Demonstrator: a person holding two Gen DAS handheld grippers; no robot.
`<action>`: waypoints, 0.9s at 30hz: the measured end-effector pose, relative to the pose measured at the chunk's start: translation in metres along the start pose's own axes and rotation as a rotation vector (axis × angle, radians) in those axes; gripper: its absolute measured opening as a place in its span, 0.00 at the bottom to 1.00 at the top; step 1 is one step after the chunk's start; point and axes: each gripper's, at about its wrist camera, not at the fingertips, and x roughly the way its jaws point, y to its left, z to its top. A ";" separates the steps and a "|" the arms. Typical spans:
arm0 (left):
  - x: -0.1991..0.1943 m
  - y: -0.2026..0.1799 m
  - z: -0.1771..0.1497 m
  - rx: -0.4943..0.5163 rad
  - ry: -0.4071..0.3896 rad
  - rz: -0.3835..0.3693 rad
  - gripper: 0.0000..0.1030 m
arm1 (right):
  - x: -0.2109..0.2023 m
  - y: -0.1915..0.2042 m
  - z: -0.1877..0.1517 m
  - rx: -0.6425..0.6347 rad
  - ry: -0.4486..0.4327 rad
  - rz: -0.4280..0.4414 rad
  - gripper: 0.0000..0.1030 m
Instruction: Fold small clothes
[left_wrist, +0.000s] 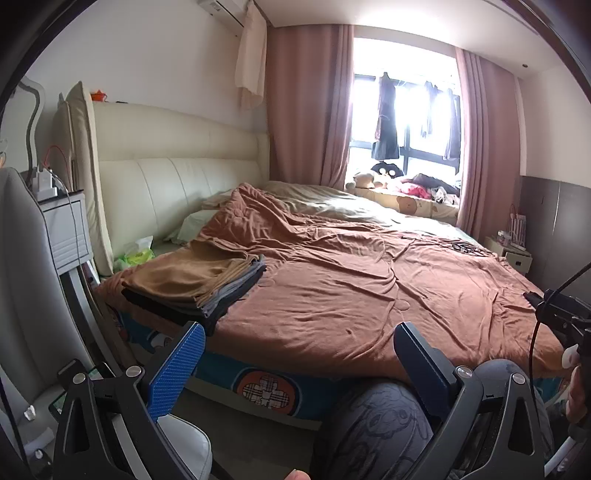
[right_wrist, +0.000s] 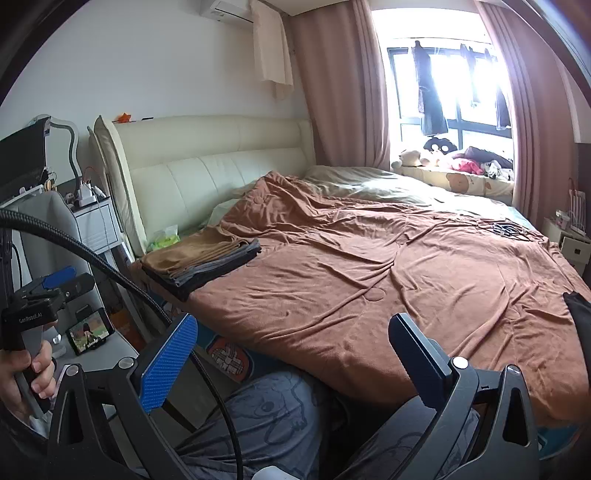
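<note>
Both grippers, left gripper (left_wrist: 299, 363) and right gripper (right_wrist: 295, 358), hang with jaws wide and empty (the folded stack (left_wrist: 195, 284) looks soft, best pinched at a hem).

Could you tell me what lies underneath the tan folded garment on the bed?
The tan folded garment tops a stack of grey and black folded clothes on the rust-brown bedspread. Only their edges show; how many lie beneath is hidden.
</note>
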 end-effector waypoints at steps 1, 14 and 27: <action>0.000 -0.001 0.000 0.001 0.000 0.001 1.00 | -0.002 -0.001 -0.004 -0.001 -0.003 -0.002 1.00; -0.008 -0.006 0.001 0.017 -0.020 -0.004 1.00 | -0.008 -0.004 -0.009 0.008 -0.007 -0.006 1.00; -0.016 -0.013 0.003 0.027 -0.035 -0.009 1.00 | -0.009 -0.016 -0.010 0.028 -0.006 0.003 1.00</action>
